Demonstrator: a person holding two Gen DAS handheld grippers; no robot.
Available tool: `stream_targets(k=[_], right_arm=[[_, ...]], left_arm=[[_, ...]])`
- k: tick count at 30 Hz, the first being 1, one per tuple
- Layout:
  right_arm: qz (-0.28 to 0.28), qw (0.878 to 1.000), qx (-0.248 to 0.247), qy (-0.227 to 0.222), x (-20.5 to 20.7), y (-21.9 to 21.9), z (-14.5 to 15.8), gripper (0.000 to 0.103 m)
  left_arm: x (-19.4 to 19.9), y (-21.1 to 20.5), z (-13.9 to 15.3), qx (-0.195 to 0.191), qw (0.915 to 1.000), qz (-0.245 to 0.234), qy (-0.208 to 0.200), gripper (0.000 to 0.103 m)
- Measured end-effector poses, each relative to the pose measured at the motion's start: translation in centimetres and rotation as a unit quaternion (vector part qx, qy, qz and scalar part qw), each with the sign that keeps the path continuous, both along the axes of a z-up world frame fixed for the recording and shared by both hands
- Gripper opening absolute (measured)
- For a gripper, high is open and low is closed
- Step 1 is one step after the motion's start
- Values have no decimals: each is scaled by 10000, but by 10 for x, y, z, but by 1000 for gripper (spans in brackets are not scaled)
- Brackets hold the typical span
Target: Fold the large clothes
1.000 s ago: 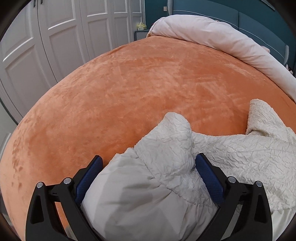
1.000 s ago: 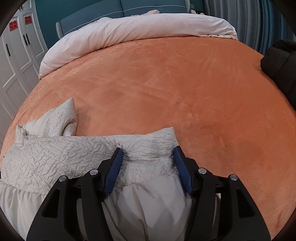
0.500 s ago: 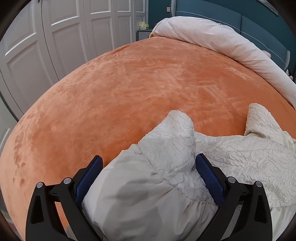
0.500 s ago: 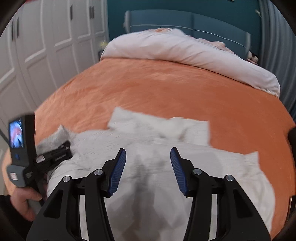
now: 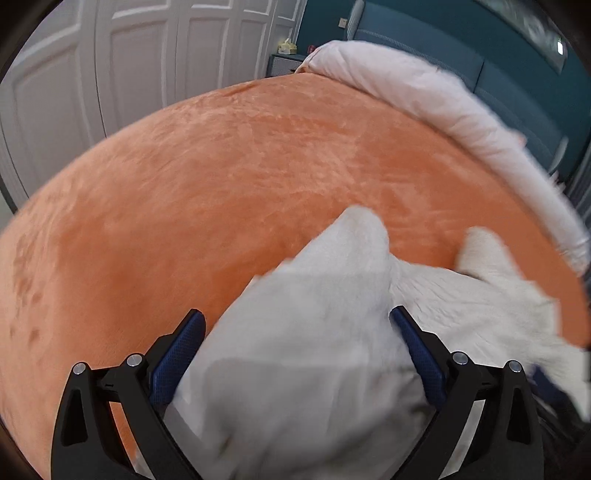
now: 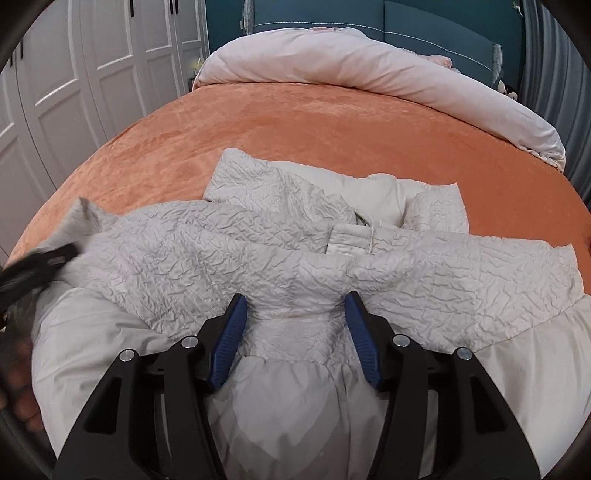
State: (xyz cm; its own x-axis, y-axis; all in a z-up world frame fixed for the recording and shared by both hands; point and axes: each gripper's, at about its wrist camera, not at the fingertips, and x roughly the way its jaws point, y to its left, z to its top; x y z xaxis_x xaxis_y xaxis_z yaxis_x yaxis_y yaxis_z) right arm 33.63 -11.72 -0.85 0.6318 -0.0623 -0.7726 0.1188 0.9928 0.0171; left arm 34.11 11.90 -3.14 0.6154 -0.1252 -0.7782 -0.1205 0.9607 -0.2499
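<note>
A large cream jacket with a crinkled upper part and smooth lower part lies spread on the orange bedspread. Its hood and collar point toward the far side. My right gripper is above the jacket's middle, jaws apart with bunched fabric between them. My left gripper sits at the jacket's left end, jaws wide apart, with a fold of the jacket lying between the blue pads. The left gripper also shows blurred at the left edge of the right wrist view.
A pale pink duvet is rolled along the far side of the bed before a teal headboard. White wardrobe doors stand to the left. A small nightstand sits in the far corner.
The right gripper has swung from the jacket's right end to over its middle and moved closer. The left view is now blurred as the left gripper moves with the fabric.
</note>
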Motion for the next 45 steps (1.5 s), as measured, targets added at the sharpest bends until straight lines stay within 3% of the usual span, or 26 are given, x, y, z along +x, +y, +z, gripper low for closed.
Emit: stream_targets(k=[3, 8, 11, 13, 15, 18, 23, 25, 26, 27, 30, 32, 40, 45], right_arm=[[7, 10000, 22, -24, 1, 0, -1, 53], [48, 9999, 132, 69, 2, -5, 8, 53], [-94, 9994, 296, -124, -21, -13, 34, 53], [-122, 9990, 401, -144, -40, -20, 47, 52], [-207, 9990, 378, -138, -61, -28, 53, 52], [-160, 9992, 332, 156, -71, -33, 38, 48], [5, 9994, -280, 222, -63, -14, 13, 52], [0, 9990, -390, 208, -62, -9, 9, 54], [7, 9989, -420, 199, -62, -9, 8, 54], [12, 9989, -440, 190, -61, -8, 6, 54], [12, 9990, -428, 155, -61, -9, 5, 55], [9, 9991, -400, 140, -62, -10, 4, 55], [1, 9994, -336, 33, -68, -11, 2, 55], [2, 9997, -259, 8, -68, -14, 1, 55]], left_arm=[[-39, 23, 17, -459, 9988, -197, -10, 98], [-98, 51, 39, -288, 9993, 146, -205, 98], [-106, 63, 18, -299, 9988, 262, 269, 98], [-110, 68, -2, -540, 9956, 328, 690, 98], [-114, 67, -8, -648, 9950, 366, 668, 98], [-116, 48, -10, -297, 9979, 167, 556, 98], [-109, 28, -16, -112, 9983, -54, 572, 96], [-109, 26, -15, -216, 9981, -97, 572, 90], [-108, 26, -13, -286, 9980, -123, 552, 80], [-110, 27, -11, -426, 9976, -190, 513, 62], [-114, 28, 0, -966, 9933, -365, 513, 26], [-116, 23, 16, -1141, 9916, -480, 363, 15], [-131, 0, 68, -1369, 9872, -818, -69, 9], [-139, -19, 92, -1282, 9856, -1056, -306, 5]])
